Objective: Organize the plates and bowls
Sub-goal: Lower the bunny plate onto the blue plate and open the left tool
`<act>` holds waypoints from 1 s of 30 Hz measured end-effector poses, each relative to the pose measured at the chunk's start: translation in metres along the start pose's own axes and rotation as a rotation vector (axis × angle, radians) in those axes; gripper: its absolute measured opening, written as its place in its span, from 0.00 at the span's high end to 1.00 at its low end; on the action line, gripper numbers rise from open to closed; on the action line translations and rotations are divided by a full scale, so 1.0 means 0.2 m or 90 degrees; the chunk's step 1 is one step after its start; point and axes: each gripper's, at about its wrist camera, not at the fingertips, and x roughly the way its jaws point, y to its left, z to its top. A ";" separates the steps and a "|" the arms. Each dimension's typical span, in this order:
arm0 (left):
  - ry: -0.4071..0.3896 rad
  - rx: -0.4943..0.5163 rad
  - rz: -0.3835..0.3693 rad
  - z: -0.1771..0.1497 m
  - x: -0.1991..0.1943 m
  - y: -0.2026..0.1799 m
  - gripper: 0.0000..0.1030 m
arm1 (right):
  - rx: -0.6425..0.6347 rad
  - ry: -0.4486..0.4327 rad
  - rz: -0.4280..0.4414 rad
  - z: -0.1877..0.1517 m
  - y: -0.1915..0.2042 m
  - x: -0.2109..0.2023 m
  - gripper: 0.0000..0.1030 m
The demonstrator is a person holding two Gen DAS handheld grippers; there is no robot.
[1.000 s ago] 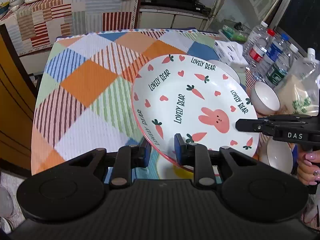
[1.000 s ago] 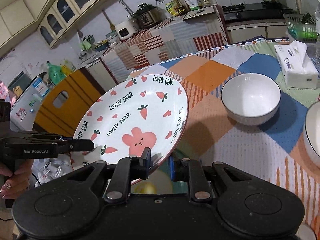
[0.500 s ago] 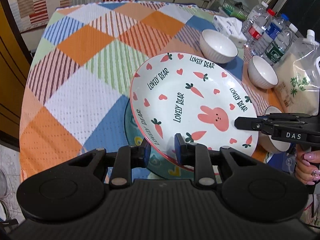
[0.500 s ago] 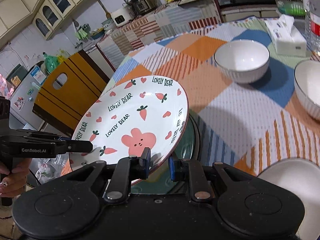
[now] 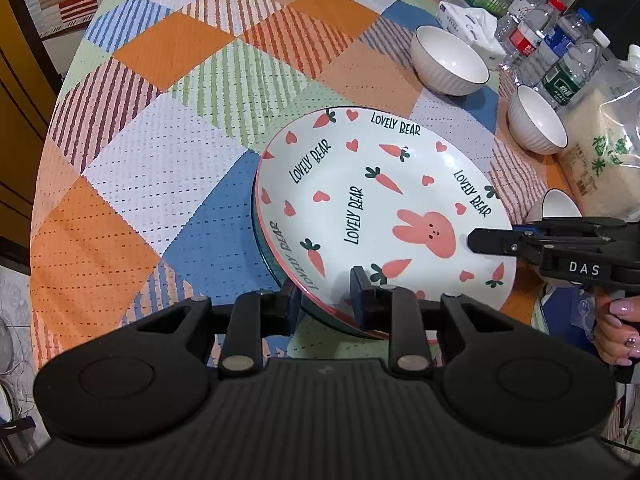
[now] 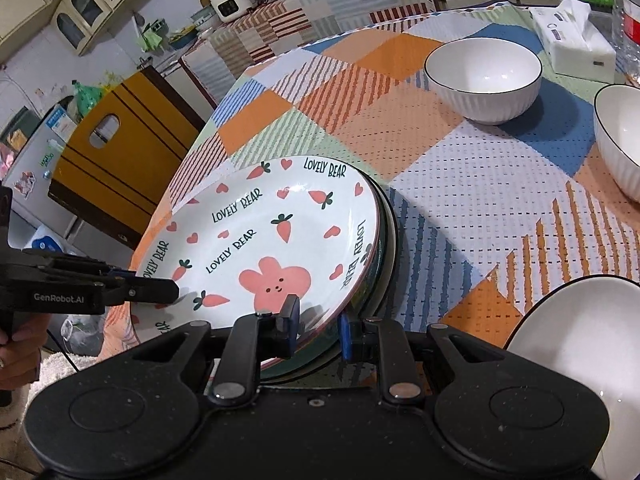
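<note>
A white plate with a pink rabbit and "LOVELY BEAR" lettering lies low over a dark green plate, nearly flat on it. My left gripper is shut on the rabbit plate's near rim. My right gripper is shut on the opposite rim; it also shows in the left wrist view. The rabbit plate and the green plate's edge show in the right wrist view. Three white bowls stand on the table to the right.
The table has a checked cloth. Water bottles, a rice bag and a tissue pack crowd its far right. A yellow chair stands beside the table. A white bowl sits close to my right gripper.
Both grippers have lowered the rabbit plate from above the table down onto the dark green plate. The plate has tilted flatter. Both grips are unchanged.
</note>
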 end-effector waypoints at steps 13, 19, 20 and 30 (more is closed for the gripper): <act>0.038 -0.022 0.010 0.04 0.04 0.02 0.75 | -0.044 0.033 -0.072 0.04 0.12 0.03 0.74; 0.049 -0.022 0.015 0.02 0.06 0.01 0.74 | -0.064 0.052 -0.124 0.04 0.17 0.04 0.73; 0.050 -0.020 0.018 0.02 0.07 0.01 0.74 | -0.057 0.061 -0.132 0.04 0.18 0.04 0.73; 0.074 -0.013 0.045 0.02 0.10 -0.02 0.73 | -0.108 0.079 -0.200 0.00 0.26 0.08 0.70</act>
